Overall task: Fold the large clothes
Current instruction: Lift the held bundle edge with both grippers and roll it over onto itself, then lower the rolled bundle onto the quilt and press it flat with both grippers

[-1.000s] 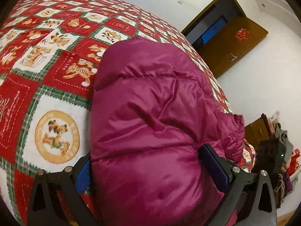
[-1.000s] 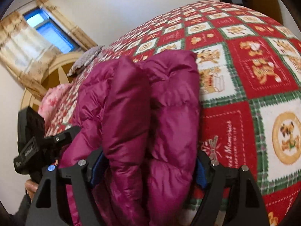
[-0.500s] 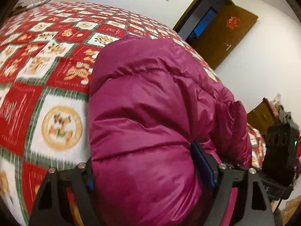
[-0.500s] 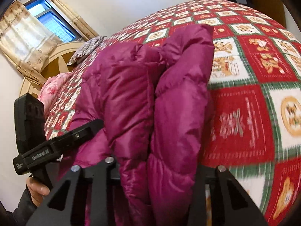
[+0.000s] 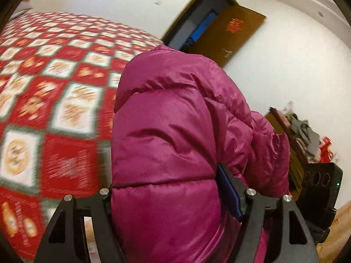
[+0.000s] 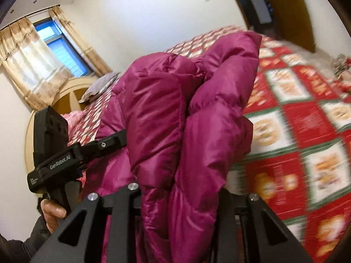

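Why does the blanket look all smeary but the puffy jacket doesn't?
Left wrist view: the red checked teddy-bear bedspread is streaked with motion blur, while the shiny magenta puffer jacket clamped in the left claw looks sharp. Right wrist view: the bedspread is streaked too, the jacket in the right claw crisp. Both views bend at the edges, fisheye style.

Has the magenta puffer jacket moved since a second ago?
Yes. The puffer jacket has come up off the quilt; its top, formerly below the doorway, now reaches it.
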Available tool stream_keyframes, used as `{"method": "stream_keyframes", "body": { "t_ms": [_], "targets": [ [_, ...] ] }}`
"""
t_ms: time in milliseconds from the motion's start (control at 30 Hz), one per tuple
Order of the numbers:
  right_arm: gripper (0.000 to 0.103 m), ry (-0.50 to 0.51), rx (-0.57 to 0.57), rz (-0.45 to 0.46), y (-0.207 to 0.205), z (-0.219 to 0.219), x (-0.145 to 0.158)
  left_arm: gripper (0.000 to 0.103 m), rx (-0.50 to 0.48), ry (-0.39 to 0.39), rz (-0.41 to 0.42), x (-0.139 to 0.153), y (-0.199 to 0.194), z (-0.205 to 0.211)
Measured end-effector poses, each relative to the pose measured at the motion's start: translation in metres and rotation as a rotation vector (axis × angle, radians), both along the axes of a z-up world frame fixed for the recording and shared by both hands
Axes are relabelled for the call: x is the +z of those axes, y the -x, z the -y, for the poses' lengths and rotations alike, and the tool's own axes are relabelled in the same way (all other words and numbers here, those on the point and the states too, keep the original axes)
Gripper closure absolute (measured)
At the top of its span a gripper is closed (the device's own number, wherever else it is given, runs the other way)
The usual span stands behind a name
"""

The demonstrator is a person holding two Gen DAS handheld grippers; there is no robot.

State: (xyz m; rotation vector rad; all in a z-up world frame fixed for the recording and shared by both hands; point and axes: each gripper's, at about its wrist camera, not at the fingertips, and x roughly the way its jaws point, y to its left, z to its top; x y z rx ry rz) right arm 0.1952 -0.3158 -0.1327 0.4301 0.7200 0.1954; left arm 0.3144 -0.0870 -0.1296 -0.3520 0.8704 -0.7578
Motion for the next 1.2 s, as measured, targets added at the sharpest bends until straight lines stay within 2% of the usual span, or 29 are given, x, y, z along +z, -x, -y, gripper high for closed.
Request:
{"method": "stream_keyframes", "body": {
  "t_ms": [200, 433, 567, 767, 933, 1200],
  "targets": [
    [0.073, 0.094, -0.099, -0.008, 0.009, 0.055, 0.017, 0.031, -0.061, -0.005, -0.007, 0.007, -0.007, 0.073],
    [0.073, 0.097, -0.169, -0.071, -0.008, 0.118, 0.000, 0.032, -0.082, -0.054, -0.044, -0.004, -0.017, 0.145],
    [0.073, 0.088, -0.172, -0.120, -0.028, 0.140, -0.015, 0.032, -0.048, -0.118, -0.055, -0.014, -0.018, 0.178],
    [0.073, 0.036, -0.178, -0.189, -0.055, 0.176, -0.049, 0.033, 0.013, -0.270, -0.029, -0.030, -0.033, 0.211],
    [0.073, 0.033, -0.179, -0.194, -0.065, 0.183, -0.054, 0.032, 0.045, -0.360, 0.026, -0.035, -0.040, 0.227],
    [0.053, -0.002, -0.241, -0.175, -0.045, 0.198, -0.051, 0.023, 0.078, -0.463, 0.087, -0.048, -0.038, 0.241]
  ]
}}
